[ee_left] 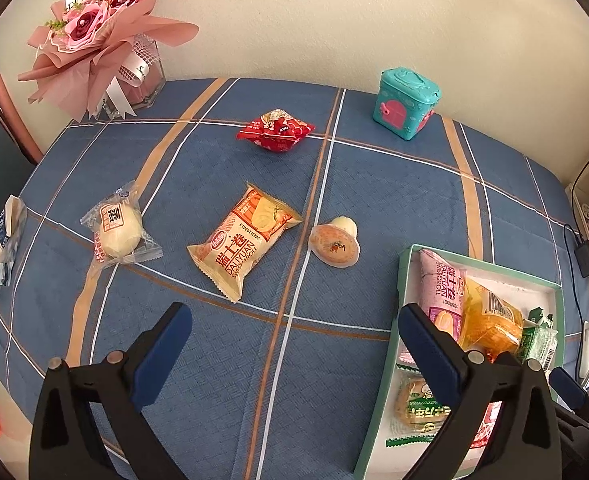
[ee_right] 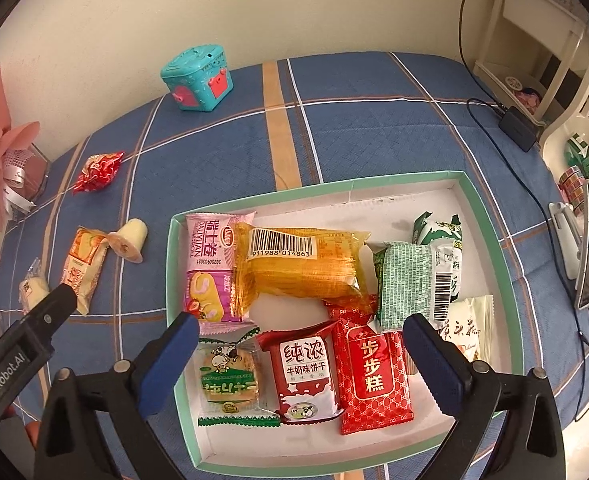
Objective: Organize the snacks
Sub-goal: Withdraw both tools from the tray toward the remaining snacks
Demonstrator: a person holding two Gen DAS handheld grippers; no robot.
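Right gripper (ee_right: 298, 354): spread wide, nothing between its pads; I hold it over the near part of the box.
Left gripper (ee_left: 294, 346): spread wide too, empty; under it I see only the blue checked cloth of the bench (ee_left: 222, 380).
Box (ee_right: 490, 236): white inside with green rim, at the right side of the bench. In it lie a red pack (ee_right: 374, 380), a milk biscuit pack (ee_right: 304, 372), a round biscuit in clear wrap (ee_right: 228, 378), a pink swiss roll (ee_right: 208, 268), a yellow pack (ee_right: 298, 266) partly over the pink one, a green pack (ee_right: 412, 282) and a pale pack (ee_right: 468, 330).
Loose snacks: an orange swiss roll (ee_left: 240, 240) just ahead of my left gripper, a jelly cup (ee_left: 334, 242) on its side right of it, a white bun in clear wrap (ee_left: 118, 228) to the left, a blue-white pack (ee_left: 0, 246) at the left edge.
Further: a red candy pack (ee_left: 276, 130) lies alone.
Far edge: a teal toy box (ee_left: 406, 104) near the wall, a pink bouquet (ee_left: 98, 36) at the left corner.
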